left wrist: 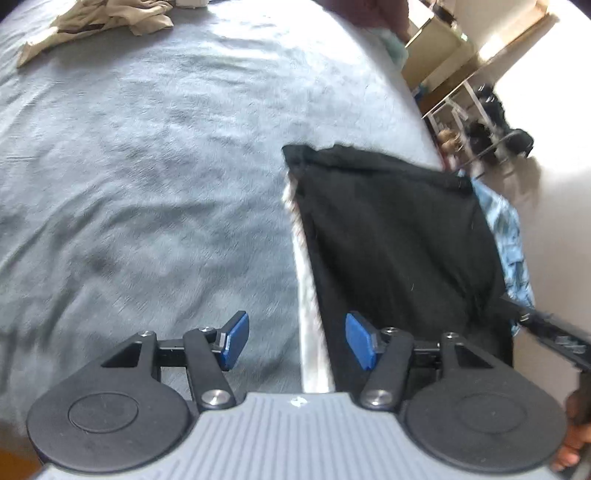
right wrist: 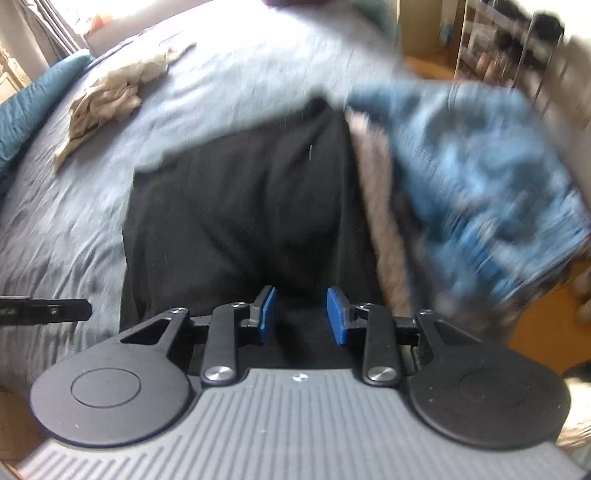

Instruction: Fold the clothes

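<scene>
A folded black garment lies flat on the grey-blue bed sheet. A pale strip of cloth shows along its left edge. My left gripper hovers over that edge, its blue pads apart and nothing between them. In the right wrist view the black garment fills the middle. My right gripper hangs above its near part, with a narrow gap between the pads and no cloth pinched. A blue patterned garment, blurred, lies to the right of the black one.
A crumpled beige garment sits far back on the bed, also at the top left in the left wrist view. A teal pillow lies at the left. Shelves and wooden floor border the bed's right side.
</scene>
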Demonstrator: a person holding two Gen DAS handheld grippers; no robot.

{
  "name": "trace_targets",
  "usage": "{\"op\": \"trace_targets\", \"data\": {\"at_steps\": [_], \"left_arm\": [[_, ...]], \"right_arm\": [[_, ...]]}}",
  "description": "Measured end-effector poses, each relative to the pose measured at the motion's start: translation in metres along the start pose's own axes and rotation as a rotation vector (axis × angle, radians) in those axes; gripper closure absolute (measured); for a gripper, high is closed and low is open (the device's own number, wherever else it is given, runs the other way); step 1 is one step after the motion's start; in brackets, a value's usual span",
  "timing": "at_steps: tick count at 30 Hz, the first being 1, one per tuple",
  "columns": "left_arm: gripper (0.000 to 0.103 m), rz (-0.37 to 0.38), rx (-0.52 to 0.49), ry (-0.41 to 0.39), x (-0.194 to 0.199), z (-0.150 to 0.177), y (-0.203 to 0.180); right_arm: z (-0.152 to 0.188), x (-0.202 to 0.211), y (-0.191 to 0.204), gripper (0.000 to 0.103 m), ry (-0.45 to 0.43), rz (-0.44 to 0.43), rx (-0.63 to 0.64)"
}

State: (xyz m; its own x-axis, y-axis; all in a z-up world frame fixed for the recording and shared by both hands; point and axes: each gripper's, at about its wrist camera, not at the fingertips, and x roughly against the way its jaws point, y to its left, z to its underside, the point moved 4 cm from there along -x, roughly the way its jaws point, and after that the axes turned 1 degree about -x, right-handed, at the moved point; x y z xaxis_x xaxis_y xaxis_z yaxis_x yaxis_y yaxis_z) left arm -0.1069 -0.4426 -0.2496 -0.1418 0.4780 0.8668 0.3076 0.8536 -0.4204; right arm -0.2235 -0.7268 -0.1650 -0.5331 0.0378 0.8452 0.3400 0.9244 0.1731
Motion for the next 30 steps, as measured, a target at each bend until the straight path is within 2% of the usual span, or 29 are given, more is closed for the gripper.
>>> {"op": "trace_targets", "data": {"at_steps": [3, 5, 9, 12, 16, 20, 24, 26, 29, 30], "left_arm": [[0.043, 0.099, -0.008, 0.04, -0.02, -0.001, 0.003], [0.044, 0.141, -0.013, 0.068, -0.031, 0.003, 0.004], [0.045, 0.199, -0.004, 0.114, -0.046, 0.011, 0.01], [0.046, 0.238, 0.012, 0.143, -0.054, 0.016, 0.016], [0.046, 0.304, 0.017, 0.179, -0.058, 0.021, 0.024], [0.046, 0.34, -0.024, 0.202, -0.059, 0.02, 0.025], [0.046, 0.355, -0.072, 0.217, -0.06, 0.018, 0.024], [0.046, 0.365, -0.078, 0.226, -0.06, 0.018, 0.024], [0.046, 0.383, -0.087, 0.236, -0.059, 0.021, 0.022], [0.046, 0.392, -0.085, 0.239, -0.058, 0.023, 0.021]], "right_arm": [[-0.032, 0.004, 0.045, 0.067, -0.052, -0.093, 0.171], [-0.05, -0.014, 0.079, 0.05, -0.038, -0.156, 0.314], [-0.078, -0.07, 0.137, 0.049, 0.034, -0.26, 0.534], [-0.091, -0.106, 0.165, 0.049, 0.109, -0.323, 0.696], [-0.107, -0.135, 0.18, 0.049, 0.244, -0.423, 0.827], [-0.106, -0.155, 0.188, 0.052, 0.381, -0.485, 0.943], [-0.103, -0.172, 0.191, 0.063, 0.49, -0.511, 0.995], [-0.107, -0.171, 0.194, 0.084, 0.503, -0.531, 0.989], [-0.114, -0.162, 0.193, 0.097, 0.495, -0.567, 0.938], [-0.117, -0.158, 0.191, 0.098, 0.477, -0.564, 0.922]]}}
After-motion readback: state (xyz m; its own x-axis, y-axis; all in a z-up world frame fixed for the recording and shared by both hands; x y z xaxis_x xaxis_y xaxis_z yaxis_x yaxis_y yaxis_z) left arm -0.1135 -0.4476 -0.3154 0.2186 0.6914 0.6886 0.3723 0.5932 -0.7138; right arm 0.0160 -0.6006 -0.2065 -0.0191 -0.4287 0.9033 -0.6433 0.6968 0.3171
